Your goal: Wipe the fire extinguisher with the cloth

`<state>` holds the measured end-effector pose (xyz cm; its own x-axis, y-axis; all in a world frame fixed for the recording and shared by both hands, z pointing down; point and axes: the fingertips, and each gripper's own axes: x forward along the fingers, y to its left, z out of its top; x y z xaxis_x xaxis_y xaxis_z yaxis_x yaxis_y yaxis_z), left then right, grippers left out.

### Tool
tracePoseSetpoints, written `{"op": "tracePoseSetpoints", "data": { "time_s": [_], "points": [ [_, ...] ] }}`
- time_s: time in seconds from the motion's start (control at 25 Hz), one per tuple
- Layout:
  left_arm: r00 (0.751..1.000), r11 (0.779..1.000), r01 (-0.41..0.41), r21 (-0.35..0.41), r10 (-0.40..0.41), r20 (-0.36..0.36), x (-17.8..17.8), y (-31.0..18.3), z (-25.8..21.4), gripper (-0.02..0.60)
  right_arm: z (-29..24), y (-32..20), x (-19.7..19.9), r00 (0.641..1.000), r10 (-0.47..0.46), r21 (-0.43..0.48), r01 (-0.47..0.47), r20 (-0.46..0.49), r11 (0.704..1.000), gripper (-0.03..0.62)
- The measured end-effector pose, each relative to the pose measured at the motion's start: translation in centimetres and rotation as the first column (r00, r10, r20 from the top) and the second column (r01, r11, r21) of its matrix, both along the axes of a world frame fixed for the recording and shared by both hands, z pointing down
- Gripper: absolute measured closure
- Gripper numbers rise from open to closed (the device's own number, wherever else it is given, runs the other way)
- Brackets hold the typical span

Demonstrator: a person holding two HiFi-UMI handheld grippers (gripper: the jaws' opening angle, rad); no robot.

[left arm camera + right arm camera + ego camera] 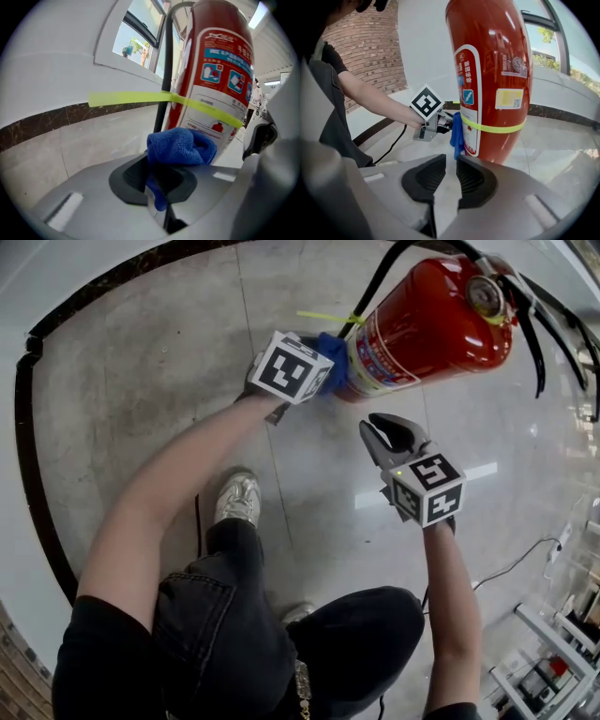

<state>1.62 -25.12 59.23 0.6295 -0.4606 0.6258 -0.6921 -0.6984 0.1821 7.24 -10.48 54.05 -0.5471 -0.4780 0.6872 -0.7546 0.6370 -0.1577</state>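
Left gripper (159, 190) clamps the cloth (180, 146) against the extinguisher (422, 324), upright on the floor (141, 381) by the wall (56, 79). I'd press firmly and sweep round; the right gripper (450, 176), slightly parted and empty, could steady it.

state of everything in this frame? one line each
fire extinguisher, standing upright on the floor
yellow-green band, wrapped round the extinguisher's lower body
cloth, bunched up, clamped in the left jaws, against the extinguisher's lower label
left gripper, shut on the cloth
right gripper, jaws slightly apart, nothing between them, clear of the extinguisher
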Motion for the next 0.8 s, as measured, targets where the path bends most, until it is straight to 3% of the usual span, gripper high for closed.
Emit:
{"op": "tracePoseSetpoints", "data": {
  "time_s": [0.32,0.52,0.8],
  "points": [
    [0.999,0.999,0.02,0.031,-0.019,-0.039,0.3,-1.8,0.8,0.565,1.3,0.1,1.2,0.999,0.037,-0.015,-0.037,0.0,0.999,0.534],
    [0.999,1.0,0.009,0.007,-0.009,-0.04,0.1,0.7,0.9,0.568,2.0,-0.4,0.8,0.998,0.058,-0.017,-0.058,0.022,0.998,0.534],
    [0.996,0.995,-0.078,-0.061,0.075,-0.051,1.4,6.1,1.2,0.568,3.8,-1.0,-0.2,0.994,0.101,-0.005,-0.101,0.027,0.995,0.523]
  ]
}}
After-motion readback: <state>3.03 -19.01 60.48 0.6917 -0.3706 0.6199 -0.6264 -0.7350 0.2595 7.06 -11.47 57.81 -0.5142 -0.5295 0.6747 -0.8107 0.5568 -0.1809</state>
